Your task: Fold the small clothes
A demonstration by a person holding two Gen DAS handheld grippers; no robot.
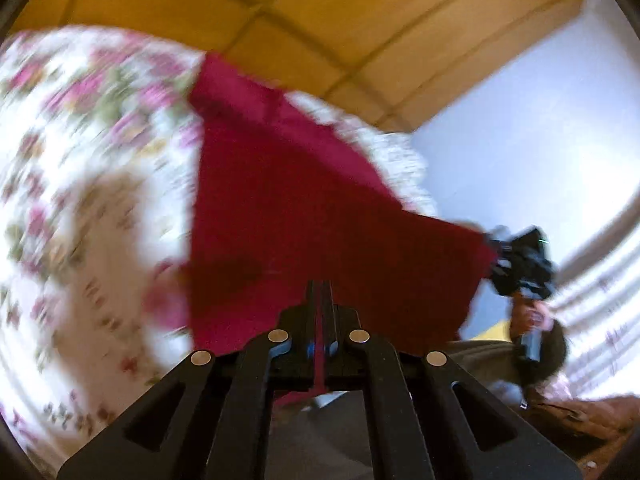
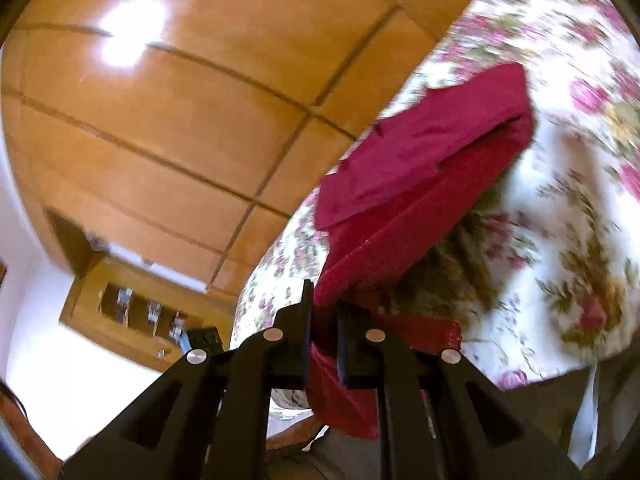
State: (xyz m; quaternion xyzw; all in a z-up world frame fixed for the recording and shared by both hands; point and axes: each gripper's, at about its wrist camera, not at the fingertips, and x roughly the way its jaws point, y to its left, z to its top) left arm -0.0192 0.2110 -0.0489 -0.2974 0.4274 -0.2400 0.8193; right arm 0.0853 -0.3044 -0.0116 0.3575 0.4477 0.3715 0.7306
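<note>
Right now I am at the lifting step of a fold — both of my grippers have the red garment (image 1: 304, 184) pinched and raised off the floral bedspread (image 1: 80, 160).

My left gripper (image 1: 320, 286) has its jaws pressed together on a thin edge of the cloth; a sliver of red runs down between them. My right gripper (image 2: 323, 308) is likewise clamped on the fabric, with a thicker bunch of red caught between its jaws and some hanging below them. In the left wrist view I can see the other gripper out at the garment's far right corner, so the near edge is stretched between my two grips.

From that held edge the garment slopes away and down toward the bedspread. Its far part still lies on the cover close to the edge that runs along the wooden panelling (image 2: 180, 120); in the right wrist view that far part looks already doubled over, one layer on another. Both views are blurred, so I cannot tell how neat the layers are.

Next, as I judge it, I need to carry the held edge over toward the far part with both hands level and the cloth taut — then lower it so the edges meet before letting go. Uneven hands would skew the fold.
</note>
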